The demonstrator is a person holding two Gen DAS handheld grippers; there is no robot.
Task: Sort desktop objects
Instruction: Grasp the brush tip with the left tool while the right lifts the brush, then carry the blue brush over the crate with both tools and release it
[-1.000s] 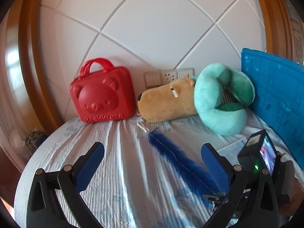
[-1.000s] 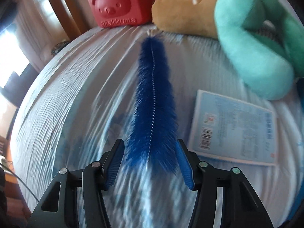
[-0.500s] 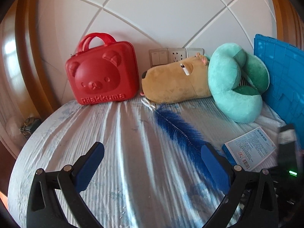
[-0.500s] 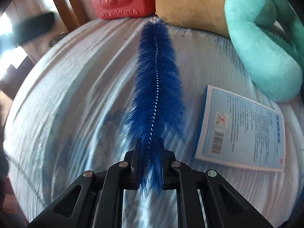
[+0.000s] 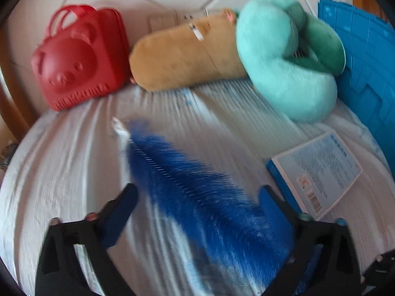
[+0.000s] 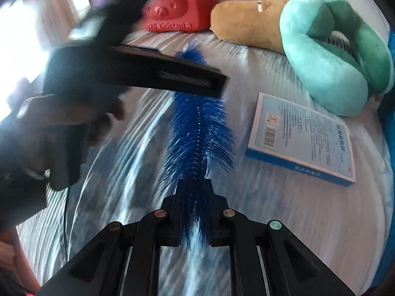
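Observation:
A long blue bristle brush (image 6: 200,128) with a twisted wire core lies lengthwise over the striped white cloth (image 5: 74,153). My right gripper (image 6: 193,197) is shut on its near end, bristles squeezed between the pads. My left gripper (image 5: 197,204) hangs low over the brush (image 5: 205,197). Its jaws are closing with the bristles between them, the left pad still apart from the brush. In the right wrist view one of its fingers (image 6: 187,79) crosses above the brush's far half, held by a person's hand (image 6: 74,113).
Along the back wall stand a red bear-faced case (image 5: 79,61), a brown plush animal (image 5: 185,56) and a teal neck pillow (image 5: 291,56). A blue and white box (image 5: 318,170) lies flat to the right. A blue plastic panel (image 5: 365,61) stands at the far right.
The right gripper closed on the brush's near end and drew it back from the plush. The left gripper came down and forward over the brush, its jaws narrowing around the bristles.

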